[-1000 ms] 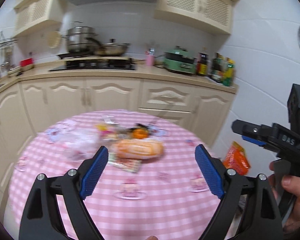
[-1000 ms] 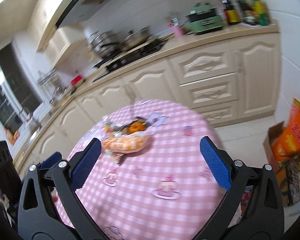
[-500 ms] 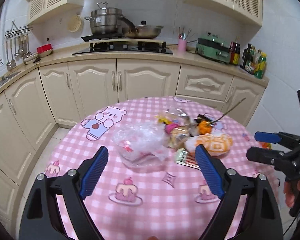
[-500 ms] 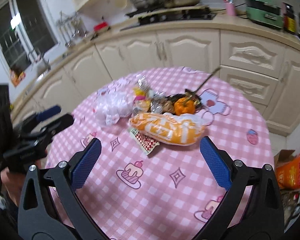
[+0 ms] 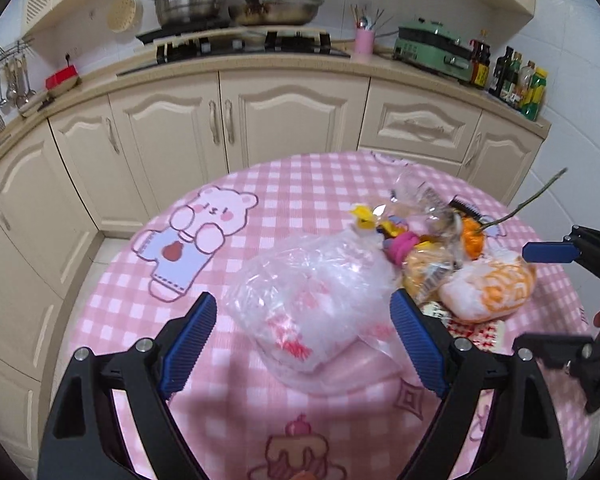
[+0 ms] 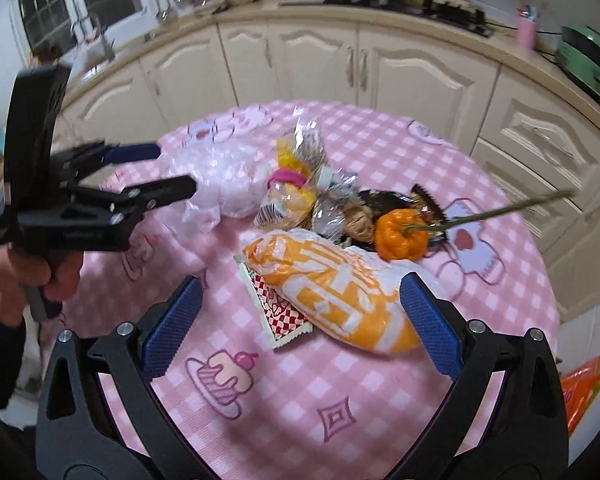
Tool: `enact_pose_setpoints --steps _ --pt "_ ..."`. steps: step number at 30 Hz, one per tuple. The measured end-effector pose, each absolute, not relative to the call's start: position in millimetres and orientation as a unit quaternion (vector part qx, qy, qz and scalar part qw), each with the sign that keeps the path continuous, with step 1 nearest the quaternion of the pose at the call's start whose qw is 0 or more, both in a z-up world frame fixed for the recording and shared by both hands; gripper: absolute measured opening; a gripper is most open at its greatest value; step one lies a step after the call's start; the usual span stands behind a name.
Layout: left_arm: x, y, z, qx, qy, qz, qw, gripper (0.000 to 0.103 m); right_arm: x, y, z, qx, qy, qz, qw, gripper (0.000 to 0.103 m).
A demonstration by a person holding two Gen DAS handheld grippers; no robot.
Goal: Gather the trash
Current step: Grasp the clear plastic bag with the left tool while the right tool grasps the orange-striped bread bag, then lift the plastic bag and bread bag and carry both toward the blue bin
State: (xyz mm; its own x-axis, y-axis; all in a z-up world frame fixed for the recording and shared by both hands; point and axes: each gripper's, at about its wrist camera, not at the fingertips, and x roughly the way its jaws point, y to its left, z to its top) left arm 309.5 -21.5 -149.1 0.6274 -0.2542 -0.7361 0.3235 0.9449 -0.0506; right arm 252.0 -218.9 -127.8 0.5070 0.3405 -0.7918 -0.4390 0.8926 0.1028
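1. Left wrist view: the blue fingers of the left gripper are spread wide and pinch nothing. I can read no writing here.
2. A crumpled clear plastic bag lies on the pink checked table, between the two fingers but beyond their tips, not touching them.
3. Just right of it, toward the table's right edge, lie an orange-and-white bag, a small orange pumpkin with a long stem, and wrappers. The right gripper hangs over that edge.
4. Right wrist view: the right gripper has its fingers also spread, holding nothing. The white print on the orange-and-white bag is not readable.
5. This bag lies between the fingers, near the table's middle, over a red checked packet. Behind are the pumpkin, the wrappers and the clear plastic bag, with the left gripper open beside it.
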Motion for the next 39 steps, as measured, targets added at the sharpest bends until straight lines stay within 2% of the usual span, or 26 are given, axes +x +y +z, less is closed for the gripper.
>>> enact_pose_setpoints --steps 3,6,7,10,12,14,20,24,30,31,35,39 --pt "320.2 -25.2 -159.1 0.037 0.409 -0.172 0.896 0.087 258.0 -216.9 -131.3 -0.052 0.445 0.221 0.866 0.093" --pt "327.9 -26.5 -165.9 0.024 0.414 -0.186 0.891 0.087 262.0 -219.1 -129.4 -0.043 0.446 0.212 0.868 0.070" --pt "329.6 -25.9 -167.3 0.016 0.414 -0.190 0.890 0.086 263.1 -222.2 -129.2 -0.032 0.448 0.209 0.869 0.058" --pt "335.6 -23.6 -174.3 -0.015 0.429 -0.195 0.882 0.072 261.8 -223.1 -130.9 -0.031 0.448 0.209 0.869 0.054" --pt "334.1 -23.5 -175.0 -0.021 0.427 -0.196 0.883 0.067 259.8 -222.6 -131.0 -0.031 0.447 0.210 0.869 0.052" --pt "329.0 -23.3 -173.7 -0.017 0.423 -0.195 0.885 0.061 256.8 -225.5 -128.9 -0.023 0.446 0.211 0.869 0.042" --pt "308.5 -14.1 -168.4 -0.030 0.418 -0.186 0.889 0.055 245.2 -227.3 -125.3 -0.012 0.443 0.209 0.872 0.040" --pt "294.6 -5.9 -166.0 -0.040 0.415 -0.179 0.891 0.055 238.7 -219.5 -126.0 -0.038 0.441 0.215 0.871 0.052" --pt "274.1 5.7 -162.5 -0.064 0.412 -0.173 0.892 0.055 242.4 -207.9 -135.2 -0.077 0.442 0.208 0.869 0.054" --pt "270.5 6.4 -161.9 -0.065 0.411 -0.173 0.893 0.055 242.8 -206.4 -137.0 -0.086 0.441 0.206 0.869 0.053" --pt "253.3 7.8 -156.9 -0.067 0.406 -0.170 0.895 0.055 241.6 -214.7 -135.4 -0.074 0.440 0.200 0.872 0.034" --pt "234.7 10.3 -148.2 -0.072 0.392 -0.165 0.902 0.055 229.0 -237.7 -127.4 -0.006 0.426 0.205 0.881 0.033"
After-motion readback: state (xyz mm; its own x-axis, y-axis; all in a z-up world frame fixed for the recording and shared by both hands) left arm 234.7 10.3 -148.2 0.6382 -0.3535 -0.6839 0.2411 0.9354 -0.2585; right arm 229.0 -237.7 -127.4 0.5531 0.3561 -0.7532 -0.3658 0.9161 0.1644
